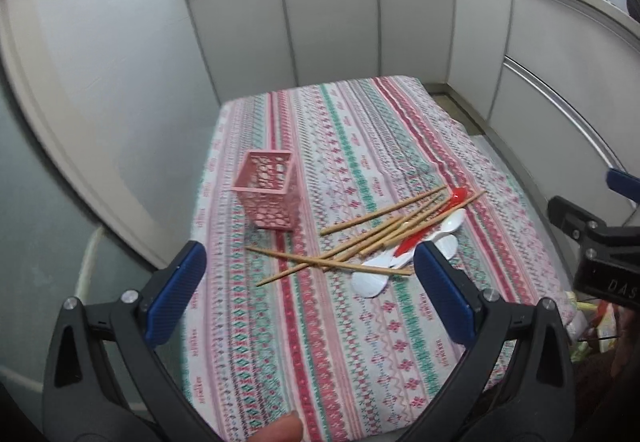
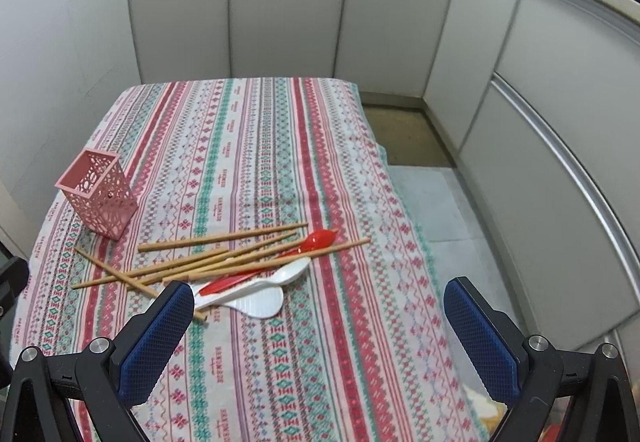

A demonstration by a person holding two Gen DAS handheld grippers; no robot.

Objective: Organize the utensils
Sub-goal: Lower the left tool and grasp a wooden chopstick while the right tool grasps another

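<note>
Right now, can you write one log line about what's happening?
left gripper: open, empty | right gripper: open, empty | pink holder: upright, empty | chopsticks, spoons: piled on tablecloth, untouched

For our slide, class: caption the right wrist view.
Open right gripper above a patterned tablecloth, facing scattered chopsticks, spoons and an empty pink holder.

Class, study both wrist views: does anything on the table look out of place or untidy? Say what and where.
Yes. The wooden chopsticks lie crisscrossed in a loose heap on the striped tablecloth, tangled with a red spoon and white spoons. The pink holder stands upright beside them with nothing visible inside. Both grippers are open, holding nothing.
</note>
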